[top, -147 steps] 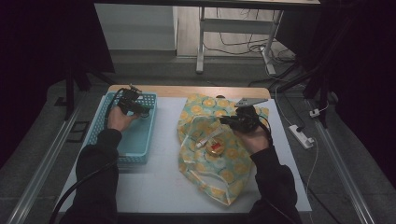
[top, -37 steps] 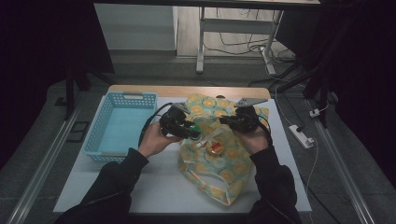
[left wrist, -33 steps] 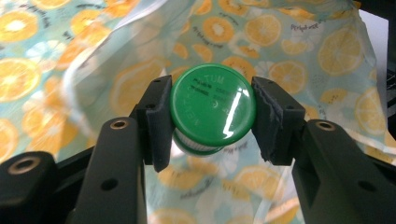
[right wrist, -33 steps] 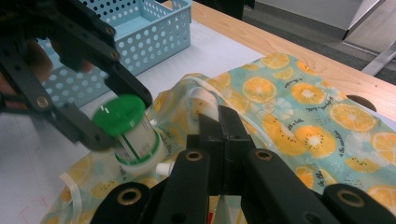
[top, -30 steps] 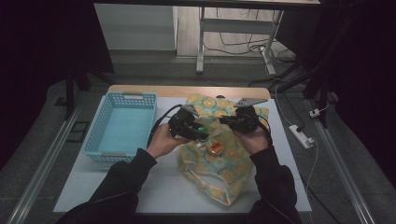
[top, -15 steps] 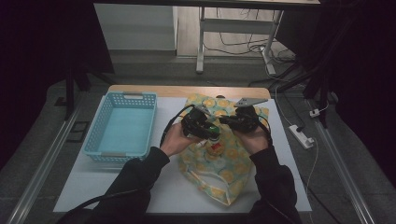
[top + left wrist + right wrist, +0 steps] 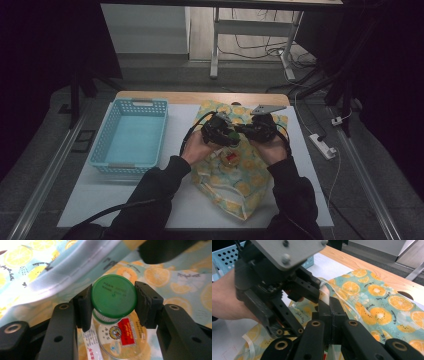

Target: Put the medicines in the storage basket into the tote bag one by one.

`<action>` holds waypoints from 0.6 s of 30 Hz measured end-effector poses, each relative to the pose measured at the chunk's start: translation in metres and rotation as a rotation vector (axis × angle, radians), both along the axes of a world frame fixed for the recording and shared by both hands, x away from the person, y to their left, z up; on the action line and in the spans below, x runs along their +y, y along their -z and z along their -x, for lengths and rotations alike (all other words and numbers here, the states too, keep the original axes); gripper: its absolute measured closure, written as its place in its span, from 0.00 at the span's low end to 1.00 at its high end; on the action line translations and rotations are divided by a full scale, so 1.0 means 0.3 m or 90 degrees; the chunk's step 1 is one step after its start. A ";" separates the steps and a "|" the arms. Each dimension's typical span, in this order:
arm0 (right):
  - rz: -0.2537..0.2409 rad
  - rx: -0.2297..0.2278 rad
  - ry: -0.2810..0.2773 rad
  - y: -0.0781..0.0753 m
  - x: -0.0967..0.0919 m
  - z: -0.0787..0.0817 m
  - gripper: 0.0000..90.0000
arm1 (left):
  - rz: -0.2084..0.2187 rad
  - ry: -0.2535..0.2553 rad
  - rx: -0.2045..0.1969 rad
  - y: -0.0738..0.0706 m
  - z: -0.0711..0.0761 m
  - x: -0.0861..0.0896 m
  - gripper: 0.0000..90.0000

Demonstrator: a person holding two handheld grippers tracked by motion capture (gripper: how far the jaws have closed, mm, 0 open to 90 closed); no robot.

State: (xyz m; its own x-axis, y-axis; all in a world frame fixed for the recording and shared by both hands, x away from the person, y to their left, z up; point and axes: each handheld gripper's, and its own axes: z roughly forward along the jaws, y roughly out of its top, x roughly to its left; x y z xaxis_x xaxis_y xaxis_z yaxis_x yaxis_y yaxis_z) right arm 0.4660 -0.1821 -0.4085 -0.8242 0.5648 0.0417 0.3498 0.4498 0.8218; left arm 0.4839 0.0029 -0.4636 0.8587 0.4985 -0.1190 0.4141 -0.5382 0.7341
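Left gripper (image 7: 113, 303) clamps green-capped bottle (image 7: 113, 298) inside orange-print bag (image 7: 235, 172); right gripper (image 7: 329, 307) pinches bag's rim, jaws closed.

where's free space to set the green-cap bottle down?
Free: the blue basket, and the bare white table between basket and orange-print bag. Crowded: the bag's mouth, where the left gripper with the bottle meets the right gripper.

Dim high view, dark surroundings, gripper views bright, foreground softly blurred

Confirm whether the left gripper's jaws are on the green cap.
Yes, in the left gripper view both pads sit against the sides of the green cap.
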 end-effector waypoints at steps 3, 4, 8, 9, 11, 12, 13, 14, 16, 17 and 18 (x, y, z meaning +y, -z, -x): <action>0.002 0.001 0.000 0.002 0.000 -0.001 1.00 | -0.002 -0.008 -0.008 0.012 -0.011 -0.007 0.57; 0.003 0.001 0.000 0.003 0.000 -0.002 1.00 | -0.004 -0.010 -0.009 0.016 -0.015 -0.009 0.57; 0.004 0.001 0.001 0.005 -0.001 -0.004 1.00 | -0.009 -0.017 -0.013 0.033 -0.030 -0.020 0.57; 0.004 0.001 0.001 0.006 -0.001 -0.004 1.00 | -0.008 -0.019 -0.014 0.037 -0.033 -0.023 0.57; 0.002 0.002 0.002 0.007 -0.003 -0.005 1.00 | -0.005 -0.021 -0.011 0.043 -0.037 -0.030 0.57; 0.002 0.002 0.003 0.007 -0.004 -0.006 1.00 | -0.007 -0.020 -0.011 0.046 -0.040 -0.032 0.57; 0.002 0.002 0.003 0.007 -0.006 -0.007 1.00 | -0.008 -0.019 -0.011 0.050 -0.042 -0.034 0.57; 0.002 0.002 0.004 0.008 -0.007 -0.007 1.00 | -0.011 -0.021 -0.011 0.053 -0.044 -0.036 0.57; 0.003 0.003 0.005 0.009 -0.009 -0.008 1.00 | -0.017 -0.027 -0.013 0.057 -0.046 -0.040 0.56; 0.003 0.002 0.006 0.009 -0.011 -0.009 1.00 | -0.016 -0.026 -0.017 0.055 -0.044 -0.039 0.53; 0.003 0.003 0.006 0.010 -0.011 -0.009 1.00 | -0.015 -0.024 -0.019 0.051 -0.040 -0.037 0.48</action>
